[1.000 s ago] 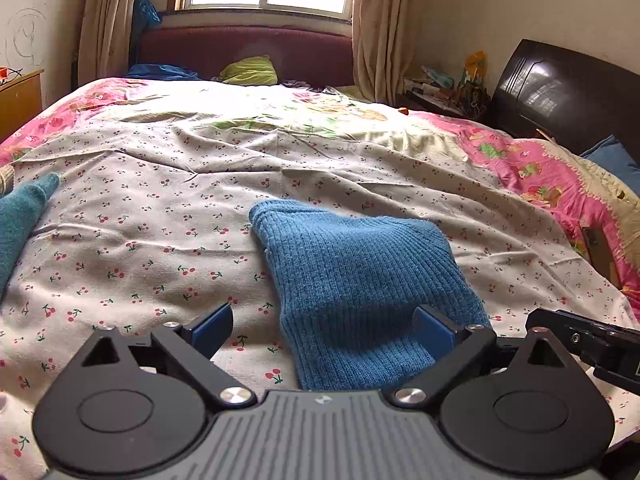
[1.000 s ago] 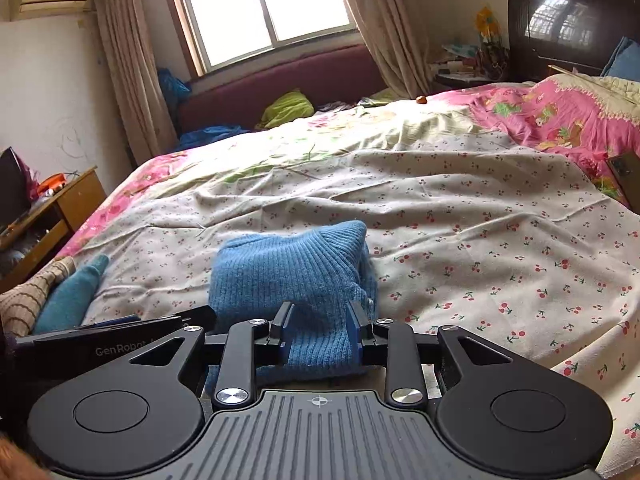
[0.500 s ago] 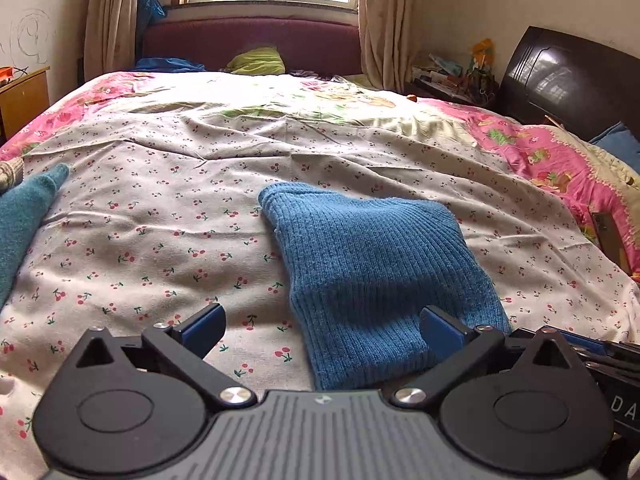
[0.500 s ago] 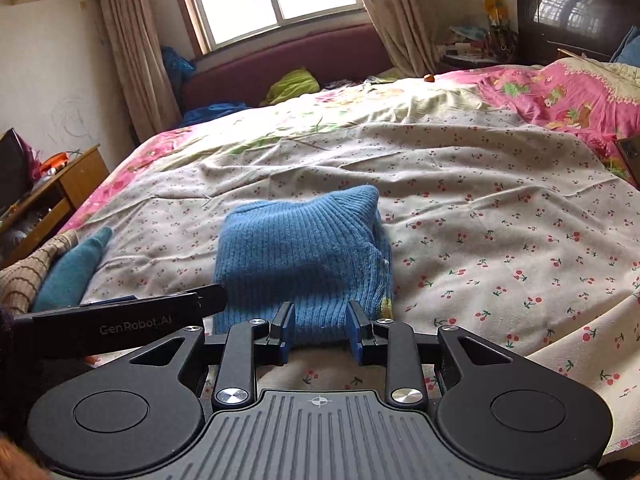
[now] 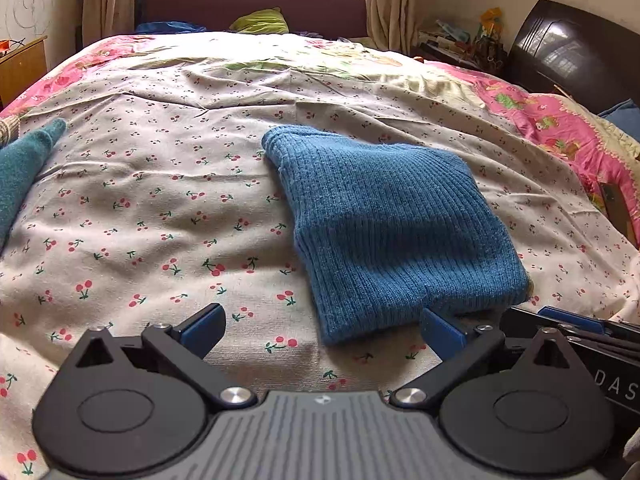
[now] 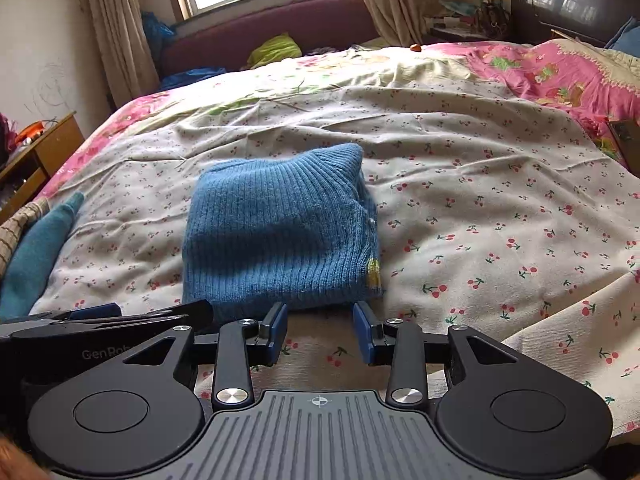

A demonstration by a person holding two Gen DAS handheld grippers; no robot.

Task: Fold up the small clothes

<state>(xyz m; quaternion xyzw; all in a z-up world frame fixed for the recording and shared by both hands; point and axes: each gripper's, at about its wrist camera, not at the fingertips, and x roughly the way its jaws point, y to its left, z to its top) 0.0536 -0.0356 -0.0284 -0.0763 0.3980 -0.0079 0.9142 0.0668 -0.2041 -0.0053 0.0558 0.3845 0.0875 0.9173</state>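
Note:
A folded blue ribbed knit sweater (image 5: 392, 232) lies flat on the cherry-print bedsheet (image 5: 160, 208); it also shows in the right wrist view (image 6: 276, 236). My left gripper (image 5: 324, 328) is open wide and empty, just short of the sweater's near edge. My right gripper (image 6: 320, 330) is open and empty, its blue pads (image 6: 278, 330) apart from the sweater's near edge. The right gripper shows at the left view's right edge (image 5: 576, 328); the left gripper shows at the right view's left edge (image 6: 100, 320).
A teal knit garment (image 5: 20, 176) lies at the bed's left edge, also in the right wrist view (image 6: 36, 248). A pink floral quilt (image 5: 560, 128) covers the right side. A wooden nightstand (image 6: 36, 152) stands left; a dark headboard (image 5: 572, 48) right.
Both grippers have pulled back from the sweater toward the bed's near edge. The right gripper's jaws have opened wider and let the sweater's edge go. The sweater stays folded.

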